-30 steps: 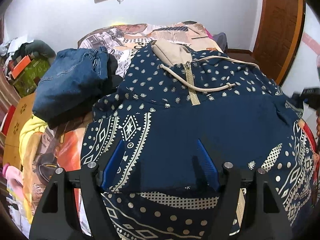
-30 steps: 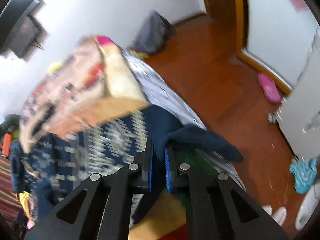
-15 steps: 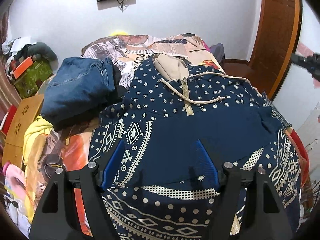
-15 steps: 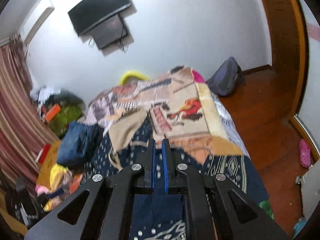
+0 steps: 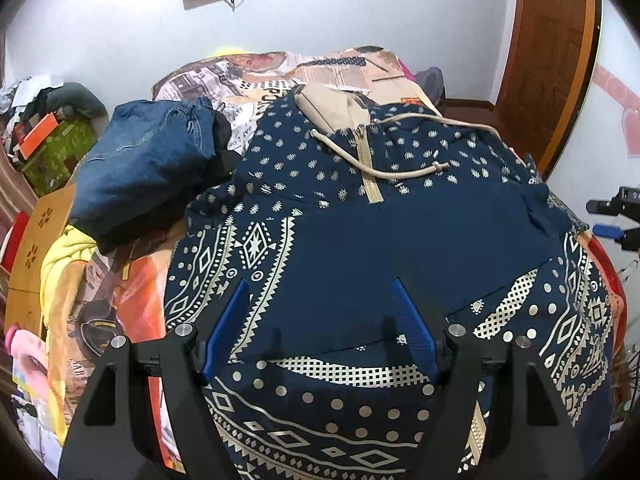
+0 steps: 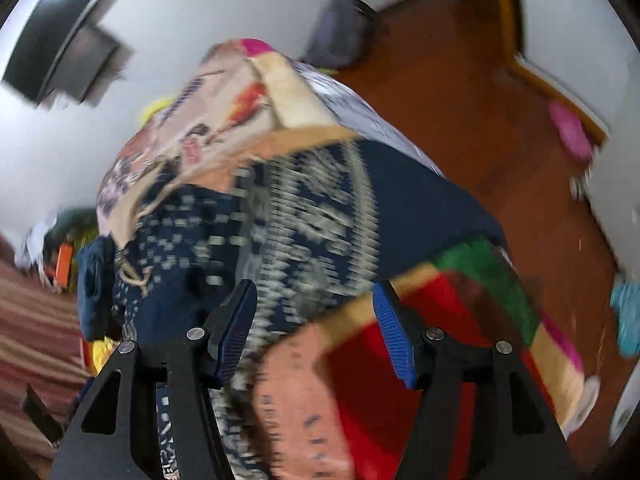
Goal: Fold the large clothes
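A navy hoodie with cream patterns, a beige zip and a drawcord lies face up on the bed, with a plain navy sleeve folded across its chest. My left gripper hovers open just above the hoodie's lower front, nothing between its blue pads. In the blurred right wrist view my right gripper hangs over the hoodie at the bed's right edge; its jaws are opening and nothing is between them. The right gripper also shows at the far right of the left wrist view.
Folded jeans lie left of the hoodie on the printed bedspread. A yellow garment hangs at the bed's left side. A wooden floor, a door and a backpack lie to the right.
My right gripper was shut on dark blue fabric, swung over the bed, and now stands apart with no cloth in it. The left gripper stayed open above the hoodie.
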